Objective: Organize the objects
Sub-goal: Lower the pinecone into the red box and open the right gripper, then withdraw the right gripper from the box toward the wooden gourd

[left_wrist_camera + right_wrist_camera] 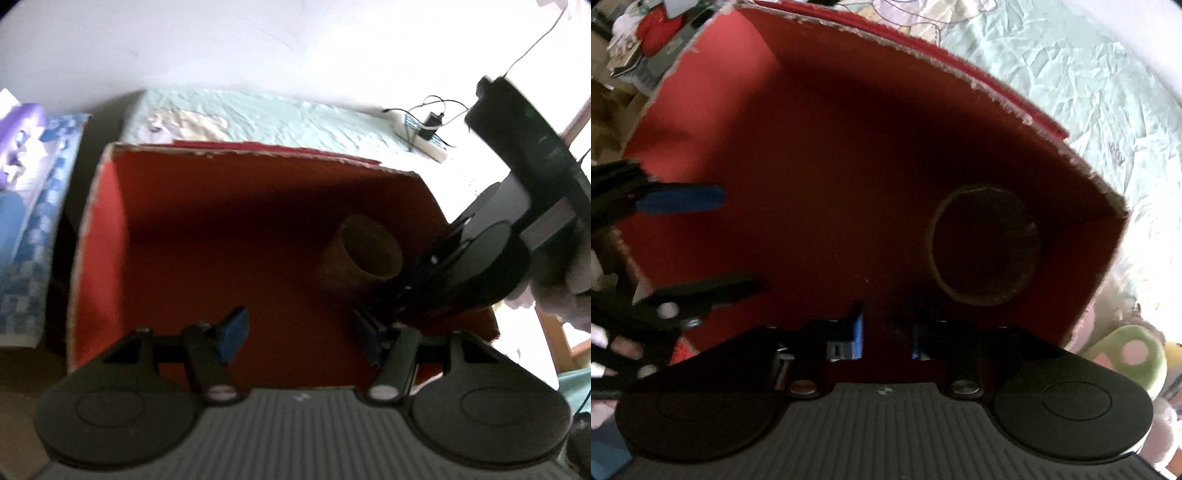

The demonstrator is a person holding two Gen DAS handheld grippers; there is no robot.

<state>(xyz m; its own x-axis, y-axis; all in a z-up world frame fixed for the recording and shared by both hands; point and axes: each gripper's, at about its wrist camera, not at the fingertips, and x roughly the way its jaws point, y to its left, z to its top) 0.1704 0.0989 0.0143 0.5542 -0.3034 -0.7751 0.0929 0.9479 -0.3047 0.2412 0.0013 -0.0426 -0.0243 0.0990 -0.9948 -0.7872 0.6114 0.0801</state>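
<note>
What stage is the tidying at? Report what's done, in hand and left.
Done: one brown cup stands inside the red box, near its right wall. In hand: nothing; the left gripper and right gripper hang over the box with jaws open and empty. Left: a green ring toy lies outside by the box; whether it belongs inside is unclear.

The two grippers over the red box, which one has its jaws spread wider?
The left gripper: its blue pads stand far apart, while the right gripper shows only a narrow gap.

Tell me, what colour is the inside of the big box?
Red. The box interior shows best in the right wrist view, with a brown cup standing inside.
</note>
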